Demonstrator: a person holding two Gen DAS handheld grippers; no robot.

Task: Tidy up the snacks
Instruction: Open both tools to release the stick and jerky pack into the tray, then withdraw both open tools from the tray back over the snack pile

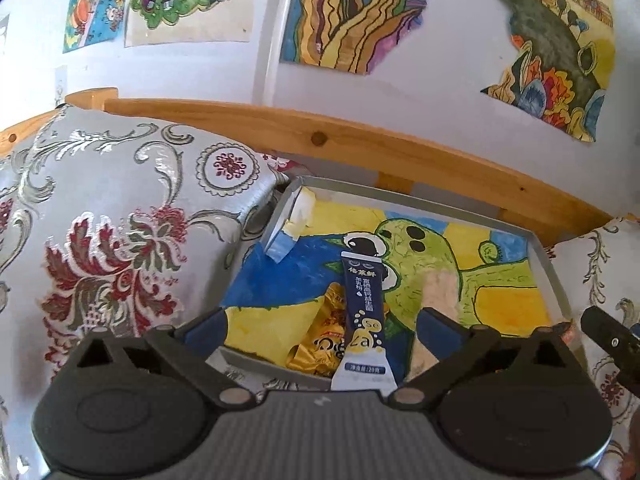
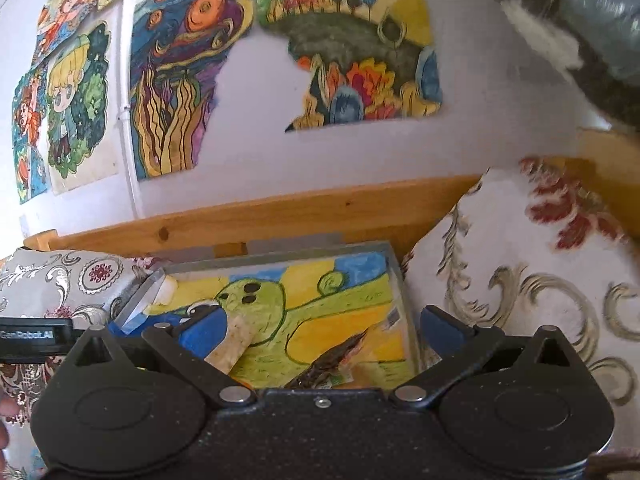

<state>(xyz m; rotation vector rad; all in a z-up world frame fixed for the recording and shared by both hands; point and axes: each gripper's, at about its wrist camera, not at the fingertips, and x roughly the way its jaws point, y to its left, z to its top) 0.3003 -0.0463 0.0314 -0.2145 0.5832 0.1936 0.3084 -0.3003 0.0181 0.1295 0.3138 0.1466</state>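
Lying in the tray (image 1: 550,264) at its near edge, the blue sachet (image 1: 362,312) leans over a gold packet (image 1: 320,340); both look light, thin, crinkly and slippery, so I'd pinch the sachet across its flat middle. A pale bar (image 2: 236,344) and a dark wrapper (image 2: 332,356) sit nearer the tray's right side. Left gripper (image 1: 320,328) stands wide, straddling the sachet, holding nothing; right gripper (image 2: 316,332) also wide and empty. Cushions (image 1: 112,220) crowd both sides and a wooden rail (image 1: 320,136) backs the tray; room is mostly overhead.
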